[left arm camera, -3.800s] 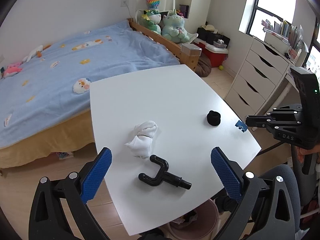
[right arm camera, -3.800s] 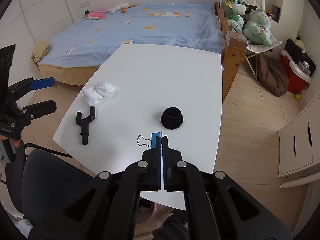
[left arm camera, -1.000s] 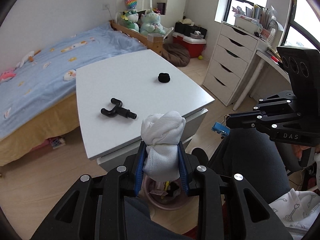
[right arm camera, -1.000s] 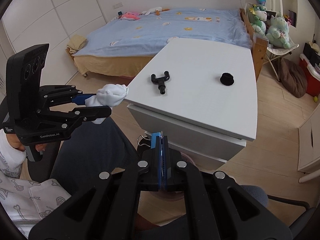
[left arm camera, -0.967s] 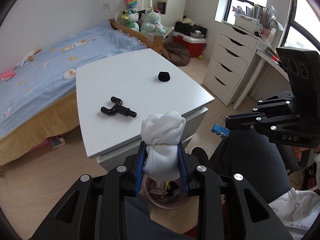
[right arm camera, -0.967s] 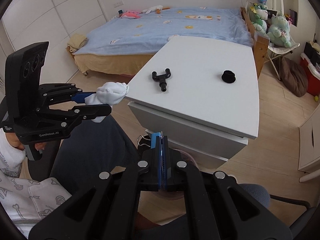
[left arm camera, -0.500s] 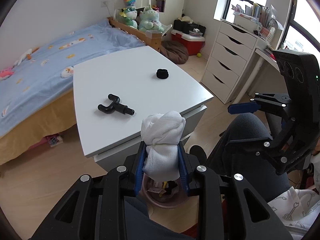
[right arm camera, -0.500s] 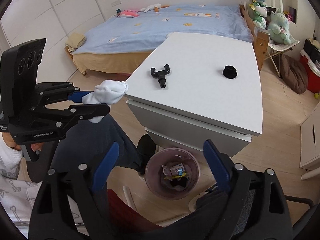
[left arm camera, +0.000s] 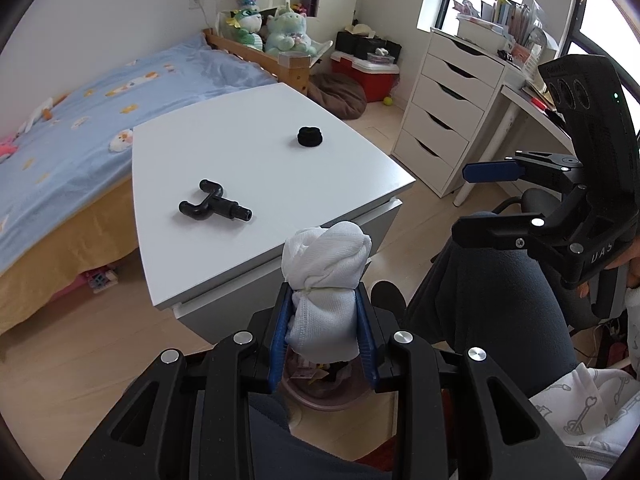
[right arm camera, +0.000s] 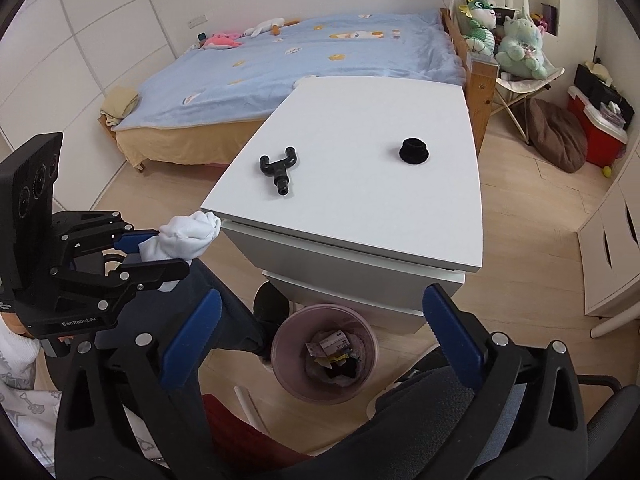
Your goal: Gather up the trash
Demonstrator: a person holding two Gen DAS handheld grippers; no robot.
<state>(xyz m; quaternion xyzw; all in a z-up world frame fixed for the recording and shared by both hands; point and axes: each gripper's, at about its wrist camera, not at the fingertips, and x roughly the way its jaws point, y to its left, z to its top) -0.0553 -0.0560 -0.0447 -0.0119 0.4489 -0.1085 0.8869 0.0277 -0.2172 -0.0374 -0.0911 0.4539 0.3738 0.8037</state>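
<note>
My left gripper (left arm camera: pixel 323 334) is shut on a white balled-up cloth (left arm camera: pixel 325 276), held off the table's near edge above the pink trash bin (left arm camera: pixel 320 398). In the right wrist view the cloth (right arm camera: pixel 182 238) sits in the left gripper (right arm camera: pixel 154 250) to the left of the bin (right arm camera: pixel 325 354). My right gripper (right arm camera: pixel 320 334) is open and empty above the bin, which holds several bits of trash. A black Y-shaped part (left arm camera: pixel 214 205) and a black round cap (left arm camera: pixel 309 136) lie on the white table (left arm camera: pixel 248 160).
A bed with a blue cover (right arm camera: pixel 304 56) stands behind the table. A white chest of drawers (left arm camera: pixel 444 116) is at the right. My legs in dark trousers (left arm camera: pixel 492 300) and a chair lie beside the bin. Wooden floor surrounds the table.
The right gripper opened and the blue binder clip it held is gone from its jaws. The left gripper still holds the cloth over the bin, having lifted it off the table earlier.
</note>
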